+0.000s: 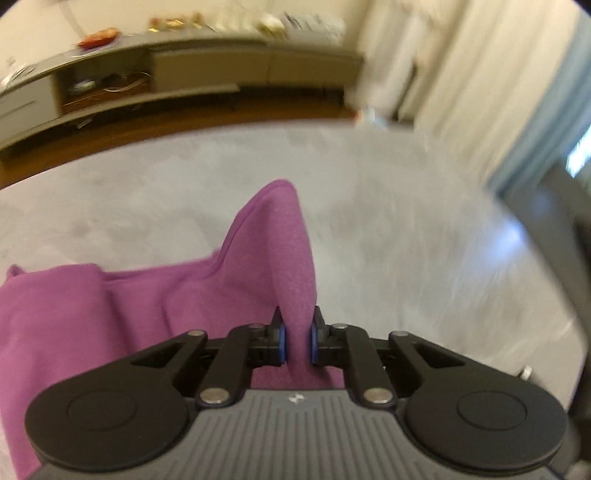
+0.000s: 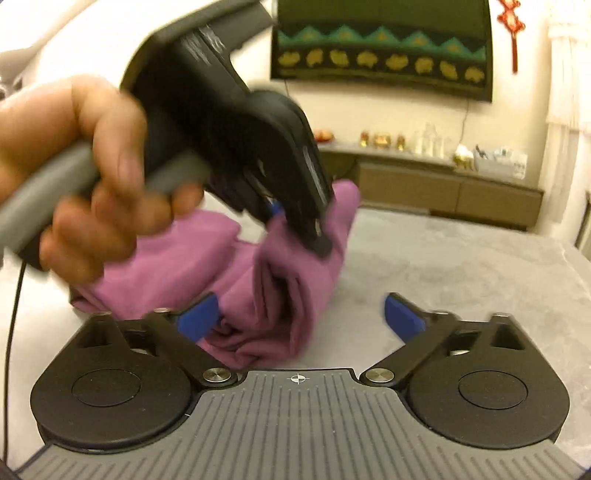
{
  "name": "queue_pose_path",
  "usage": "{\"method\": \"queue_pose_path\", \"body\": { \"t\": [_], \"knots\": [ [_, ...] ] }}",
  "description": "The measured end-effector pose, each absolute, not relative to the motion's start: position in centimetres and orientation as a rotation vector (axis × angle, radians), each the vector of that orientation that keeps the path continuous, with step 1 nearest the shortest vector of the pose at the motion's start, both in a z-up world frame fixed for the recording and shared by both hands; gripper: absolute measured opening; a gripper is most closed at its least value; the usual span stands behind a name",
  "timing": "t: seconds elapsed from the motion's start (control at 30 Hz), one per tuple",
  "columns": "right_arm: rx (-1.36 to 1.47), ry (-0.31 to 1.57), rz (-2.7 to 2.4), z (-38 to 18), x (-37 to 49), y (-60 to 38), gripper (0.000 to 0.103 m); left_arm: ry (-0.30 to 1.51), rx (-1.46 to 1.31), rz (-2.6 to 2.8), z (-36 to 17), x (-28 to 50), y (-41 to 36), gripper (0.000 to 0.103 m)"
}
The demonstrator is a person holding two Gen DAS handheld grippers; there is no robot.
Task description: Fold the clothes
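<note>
Grey bed (image 1: 369, 229) fills both views, with a low cabinet (image 2: 443, 188) far behind. My left tool (image 1: 295, 341) is clenched on a raised fold of the purple garment (image 1: 110, 306). My right tool (image 2: 299, 314) hangs released, the garment's near end between its pads.

garment (image 1: 110, 306): solid purple-magenta, no print
left gripper (image 1: 296, 341): black arms, grey ribbed body, blue pads
right gripper (image 2: 301, 317): black arms, grey ribbed body, blue pads (image 2: 197, 317)
bed cover (image 1: 388, 229): pale grey, faintly mottled
wall hanging (image 2: 380, 48): dark olive ground, green zigzag band, row of yellow shapes
red ornament (image 2: 511, 26): red
cabinet (image 2: 443, 192): brown-grey
</note>
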State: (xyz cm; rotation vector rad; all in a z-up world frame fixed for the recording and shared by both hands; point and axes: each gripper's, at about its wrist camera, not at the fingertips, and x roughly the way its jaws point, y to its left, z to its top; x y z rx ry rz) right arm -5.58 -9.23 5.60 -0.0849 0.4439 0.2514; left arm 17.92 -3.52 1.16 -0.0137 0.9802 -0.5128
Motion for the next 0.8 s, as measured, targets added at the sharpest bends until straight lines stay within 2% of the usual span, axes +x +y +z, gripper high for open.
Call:
{"method": "queue_pose_path", "body": {
  "t": [0.23,0.27,0.3,0.33,0.37,0.5,0.6,0.8],
  "knots": [
    [-0.065,0.520,0.328,4.0,-1.1,-4.5,0.093,0.909,-0.232,-0.508,2.8,17.5,4.2,0.011],
    [-0.078,0.525,0.333,3.6,-0.3,-3.8,0.086,0.894,-0.253,-0.499,2.9,17.4,5.5,0.011],
    [-0.106,0.541,0.333,3.2,0.5,-2.8,0.073,0.878,-0.275,-0.490,2.9,17.4,6.8,0.011],
    [-0.134,0.557,0.330,2.8,1.2,-1.9,0.031,0.863,-0.296,-0.481,3.0,17.3,8.1,0.011],
    [-0.171,0.577,0.312,2.4,1.9,-1.2,0.015,0.847,-0.317,-0.472,3.1,17.2,9.4,0.010],
    [-0.462,0.424,0.329,2.8,-0.6,3.1,0.015,0.796,-0.410,-0.414,2.8,17.2,15.4,0.010],
    [-0.692,0.377,0.418,1.3,-0.9,6.7,0.015,0.852,-0.456,-0.324,-0.1,17.1,20.1,0.010],
    [-0.956,0.314,0.463,-1.7,-0.6,9.0,0.015,0.892,-0.423,-0.248,-1.8,17.1,21.9,0.013]
  ]
}}
